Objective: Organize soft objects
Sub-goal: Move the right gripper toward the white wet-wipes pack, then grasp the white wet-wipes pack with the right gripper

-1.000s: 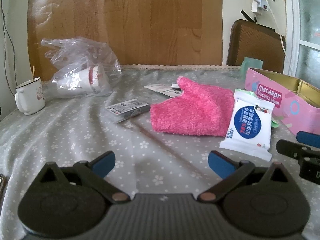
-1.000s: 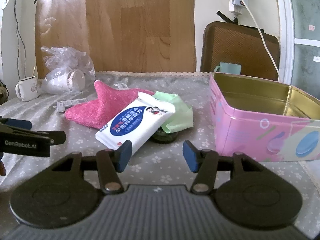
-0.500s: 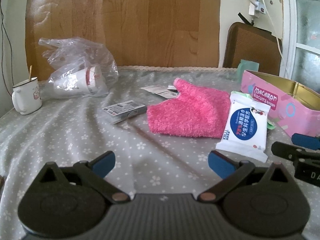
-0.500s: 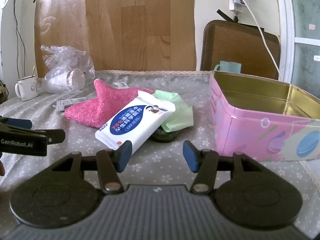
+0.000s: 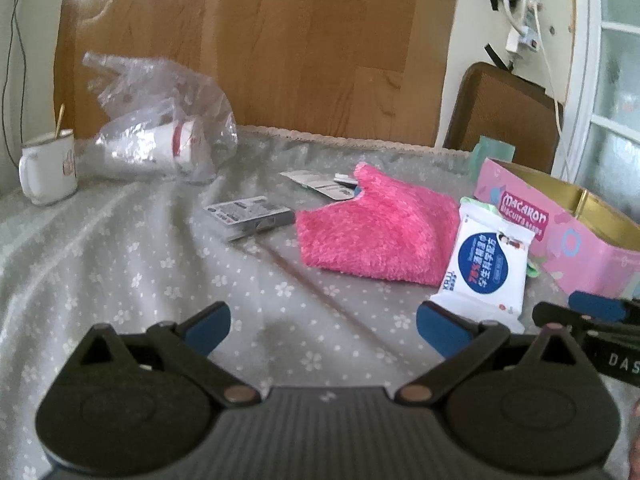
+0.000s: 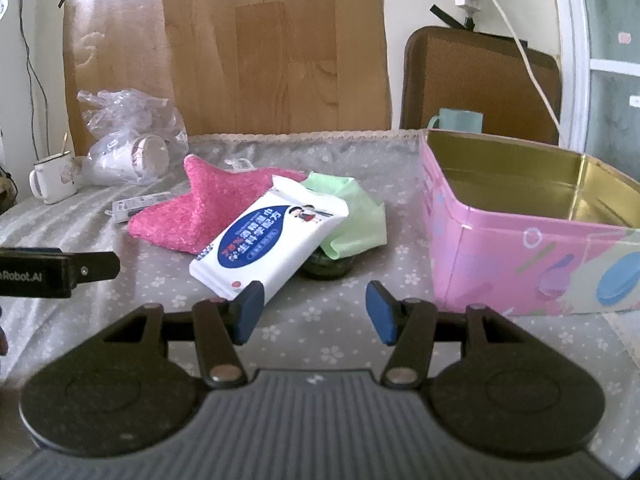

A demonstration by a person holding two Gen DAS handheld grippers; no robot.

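A fluffy pink cloth (image 5: 376, 232) (image 6: 204, 212) lies mid-table. Leaning on its right edge is a white wet-wipes pack (image 5: 486, 264) (image 6: 268, 244), which rests on a pale green bag (image 6: 352, 216) and a dark round object (image 6: 328, 266). An open pink tin (image 6: 520, 264) (image 5: 560, 232) with a gold inside stands to the right. My left gripper (image 5: 323, 324) is open and empty over bare cloth, short of the pink cloth. My right gripper (image 6: 314, 312) is open and empty, its left pad just in front of the pack's near corner.
A grey flowered tablecloth (image 5: 120, 264) covers the table. At the back left are a white mug (image 5: 48, 172) and a clear plastic bag with a paper cup (image 5: 160, 148). A small flat packet (image 5: 248, 216) and paper tags lie left of the cloth. A teal mug (image 6: 460, 120) and a chair stand behind.
The left wrist view has shifted a little, with the cloth and wipes pack sliding slightly left and down in it. The right wrist view is unchanged. Both grippers stay open.
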